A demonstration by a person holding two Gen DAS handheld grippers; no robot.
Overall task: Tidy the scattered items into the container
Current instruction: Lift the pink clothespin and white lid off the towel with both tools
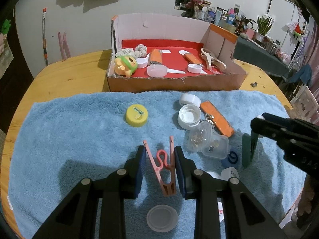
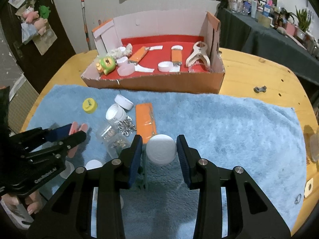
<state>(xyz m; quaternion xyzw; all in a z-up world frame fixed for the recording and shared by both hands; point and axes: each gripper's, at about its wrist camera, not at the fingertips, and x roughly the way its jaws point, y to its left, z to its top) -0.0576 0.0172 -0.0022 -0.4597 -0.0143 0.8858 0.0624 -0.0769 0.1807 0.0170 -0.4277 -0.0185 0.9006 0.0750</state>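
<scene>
My left gripper (image 1: 159,159) is shut on a pink clothes peg (image 1: 161,165), held just above the blue towel (image 1: 79,139); the right wrist view shows the left gripper (image 2: 76,131) at the left. My right gripper (image 2: 159,149) is shut on a white-capped green bottle (image 2: 161,149), its pads against the cap. The left wrist view has the right gripper (image 1: 257,127) and the upright green bottle (image 1: 247,151) at the right. The cardboard box (image 1: 175,83) with a red floor stands beyond the towel and holds several items.
On the towel lie a yellow cap (image 1: 136,115), two white caps (image 1: 189,116), an orange flat piece (image 1: 216,118), clear plastic cases (image 1: 207,141) and a translucent lid (image 1: 161,218). The towel's right half (image 2: 239,139) is bare. A small grey part (image 2: 259,89) lies on the wooden table.
</scene>
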